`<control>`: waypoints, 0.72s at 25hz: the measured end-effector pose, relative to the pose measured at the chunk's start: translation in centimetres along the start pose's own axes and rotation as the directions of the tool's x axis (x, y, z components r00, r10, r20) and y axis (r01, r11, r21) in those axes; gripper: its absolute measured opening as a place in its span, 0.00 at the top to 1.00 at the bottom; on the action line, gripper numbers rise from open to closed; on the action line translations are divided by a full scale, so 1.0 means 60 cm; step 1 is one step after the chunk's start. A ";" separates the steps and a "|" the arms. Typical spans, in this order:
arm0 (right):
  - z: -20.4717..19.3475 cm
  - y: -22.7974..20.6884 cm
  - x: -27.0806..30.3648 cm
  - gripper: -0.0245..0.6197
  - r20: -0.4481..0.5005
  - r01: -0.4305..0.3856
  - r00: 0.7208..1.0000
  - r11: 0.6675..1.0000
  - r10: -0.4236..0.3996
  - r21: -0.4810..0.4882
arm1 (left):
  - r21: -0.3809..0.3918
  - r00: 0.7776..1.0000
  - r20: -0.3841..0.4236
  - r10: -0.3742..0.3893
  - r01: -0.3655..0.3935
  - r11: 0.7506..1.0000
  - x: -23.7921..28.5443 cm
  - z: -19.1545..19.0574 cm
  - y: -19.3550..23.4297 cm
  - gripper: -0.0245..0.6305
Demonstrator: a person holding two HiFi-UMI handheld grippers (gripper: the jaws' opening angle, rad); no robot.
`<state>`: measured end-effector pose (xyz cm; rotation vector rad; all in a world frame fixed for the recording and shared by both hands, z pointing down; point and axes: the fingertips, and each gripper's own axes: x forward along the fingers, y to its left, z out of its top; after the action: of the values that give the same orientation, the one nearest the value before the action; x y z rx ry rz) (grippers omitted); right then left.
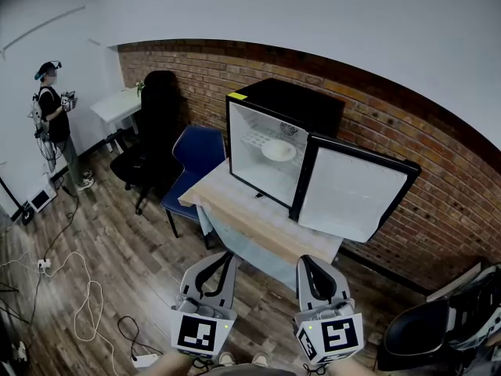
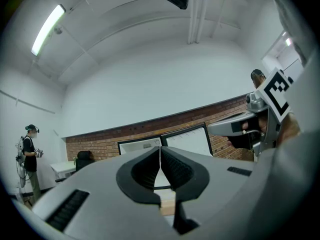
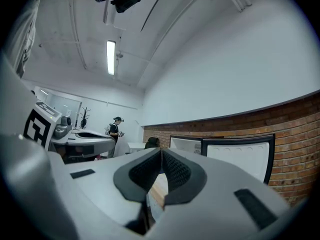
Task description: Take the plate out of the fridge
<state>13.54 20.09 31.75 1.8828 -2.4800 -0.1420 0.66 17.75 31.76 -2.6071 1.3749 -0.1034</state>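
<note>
the plate (image 1: 279, 150) lay inside the open fridge (image 1: 291, 100), on a white wire shelf (image 1: 252, 140) about halfway up the pale interior, toward the right side of the compartment. it looked white, round and shallow, with nothing visible on it, though it was too small in the head view to make out its rim closely. judged from that, it was probably ceramic or hard plastic: stiff, light enough for one gripper, smooth and likely slippery, and liable to chip or break if dropped. the best hold seemed to be the near edge of the rim, pinched from above and below, keeping it level while drawing it out over the wires.

the fridge door (image 1: 354, 195) was swung fully out to the right, so the opening was clear. the fridge stood on a light wooden desk (image 1: 232, 207) against a brick wall (image 1: 407, 131). a blue chair (image 1: 196, 153) was just beside the desk's left end, with a black chair (image 1: 153, 128) behind it.

the left gripper (image 1: 222, 257) and the right gripper (image 1: 312, 262) were held level, side by side, well apart from the desk and aimed toward the fridge. in each gripper view the jaws were pressed together with nothing between them. they would have to open before any hold on the plate.

a person (image 1: 53, 112) stood far off at the left, and cables (image 1: 88, 298) trailed over the wooden floor.
</note>
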 end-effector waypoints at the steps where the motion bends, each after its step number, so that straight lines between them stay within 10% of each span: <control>1: -0.001 -0.002 0.000 0.92 0.000 -0.001 1.000 1.000 0.001 0.000 | 0.001 1.000 -0.001 0.001 -0.001 1.000 0.001 0.000 -0.002 0.93; 18: -0.017 -0.047 -0.012 0.92 0.009 -0.061 0.998 0.998 0.061 0.011 | 0.026 0.997 -0.010 0.077 -0.076 0.997 0.016 0.004 -0.039 0.93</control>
<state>16.54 19.98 32.54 1.8113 -2.5458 -0.1351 3.09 18.29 31.98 -2.5333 1.4653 -0.1244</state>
